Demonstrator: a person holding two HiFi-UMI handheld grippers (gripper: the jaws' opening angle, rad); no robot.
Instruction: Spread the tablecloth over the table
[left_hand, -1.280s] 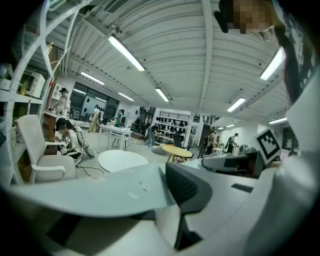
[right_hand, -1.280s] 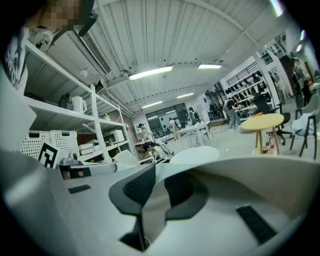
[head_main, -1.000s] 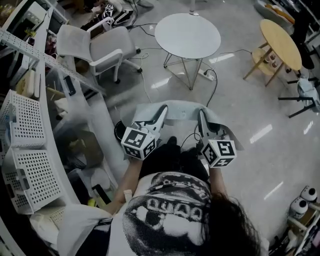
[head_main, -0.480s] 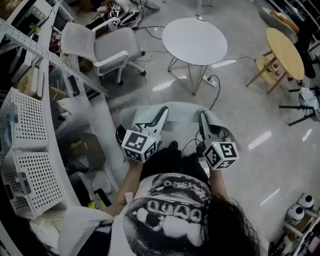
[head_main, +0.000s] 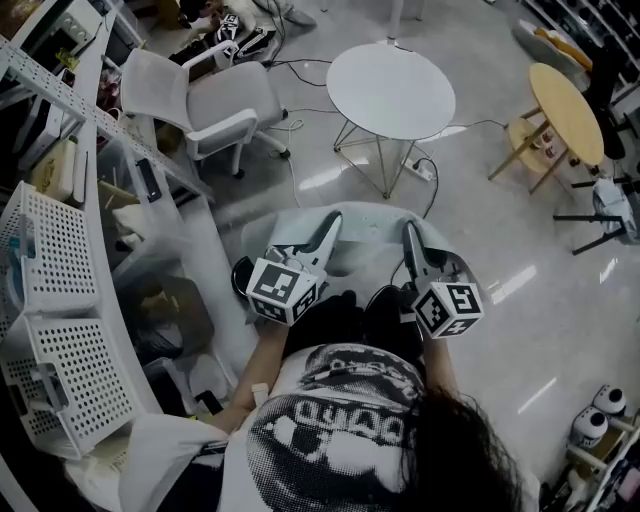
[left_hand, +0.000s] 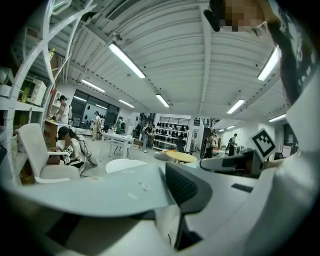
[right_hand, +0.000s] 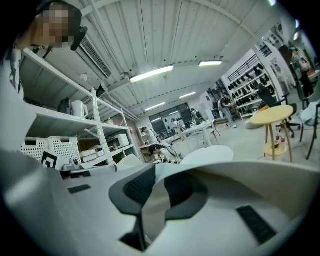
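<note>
A pale blue-grey tablecloth (head_main: 365, 232) hangs stretched between my two grippers, above the floor and short of the round white table (head_main: 390, 88). My left gripper (head_main: 330, 222) is shut on the cloth's left edge, and the sheet (left_hand: 100, 192) spreads left from its dark pad (left_hand: 184, 186). Shut on the right edge is my right gripper (head_main: 410, 232), with a fold of cloth (right_hand: 154, 212) pinched between its pads (right_hand: 132, 192). The white table (left_hand: 122, 164) shows ahead in the left gripper view and, as (right_hand: 207, 154), in the right gripper view.
A white office chair (head_main: 210, 100) stands left of the table. Cables and a power strip (head_main: 420, 168) lie under it. White shelving with perforated baskets (head_main: 50, 300) runs along the left. A round wooden table (head_main: 565, 85) and a tripod (head_main: 600, 205) stand at the right.
Both grippers have carried the cloth a little forward, toward the white table. The grips have not changed.
</note>
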